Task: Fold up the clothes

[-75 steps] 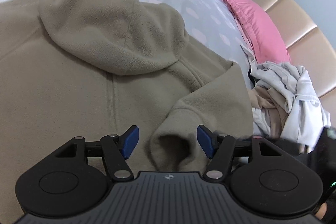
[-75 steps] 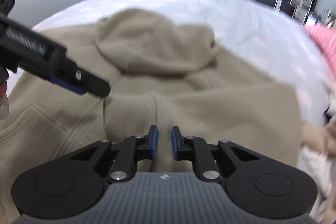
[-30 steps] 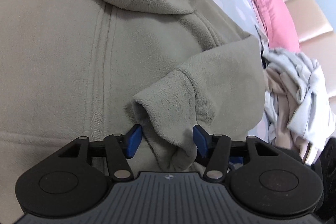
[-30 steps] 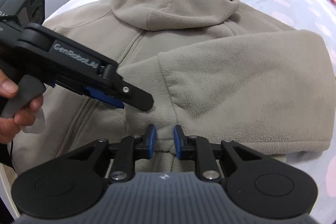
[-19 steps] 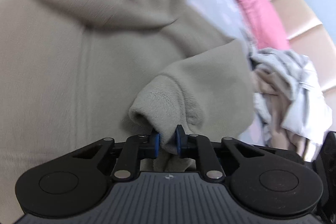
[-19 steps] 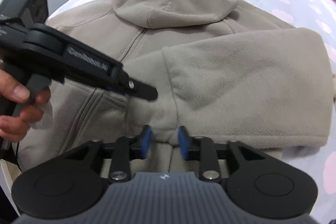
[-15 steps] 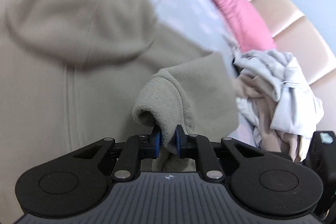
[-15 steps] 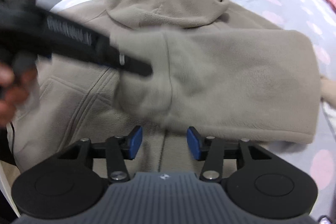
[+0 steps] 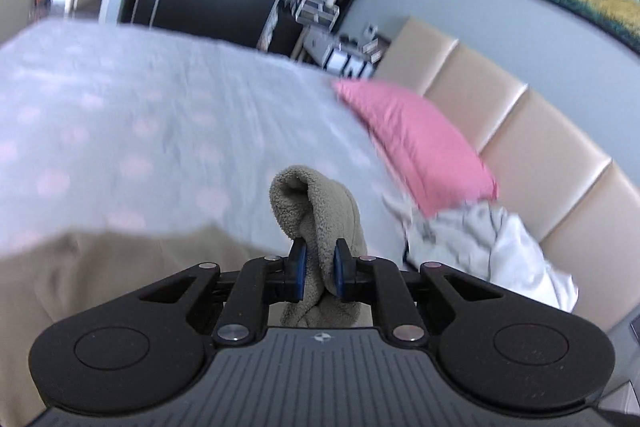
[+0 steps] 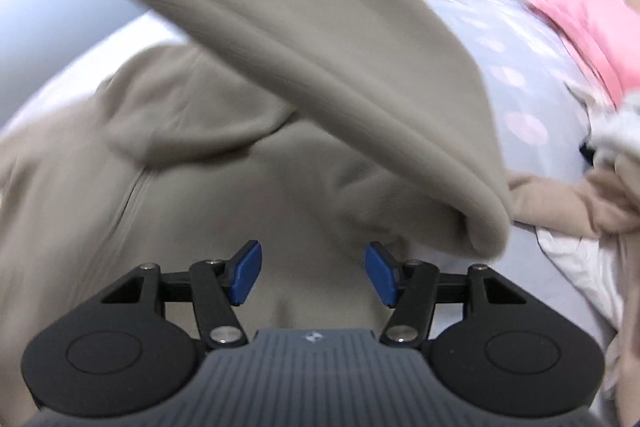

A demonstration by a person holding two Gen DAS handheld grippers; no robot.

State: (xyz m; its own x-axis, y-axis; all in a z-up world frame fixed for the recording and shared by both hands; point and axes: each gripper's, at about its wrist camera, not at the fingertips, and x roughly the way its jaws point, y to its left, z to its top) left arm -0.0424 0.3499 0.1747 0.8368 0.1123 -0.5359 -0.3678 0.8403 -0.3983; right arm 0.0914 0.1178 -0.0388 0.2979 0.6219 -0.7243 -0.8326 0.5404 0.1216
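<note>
Bed [image 9: 120, 131] carries hoodie [image 10: 120, 219], spread near front edge. Sleeve [image 10: 320, 39] lifted, arching across hood. Risk: drags body askew, ruins fold.
Laundry pile [image 9: 492, 247] at headboard-side edge; swung sleeve may snag it.
Left gripper [image 9: 318, 269] clamped on cuff [image 9: 316, 203]; thick fleece may slip out.
Right gripper [image 10: 312, 277] jaws just opened, empty, above hoodie; nothing pins body.

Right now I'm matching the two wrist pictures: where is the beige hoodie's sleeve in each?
Left wrist: the sleeve stands at lower centre, its cuff pinched in the left hand-held gripper.
Right wrist: the sleeve sweeps from upper left to centre right, lifted above the hoodie's body.
Shared landmark: the pink pillow, at the right in both.
</note>
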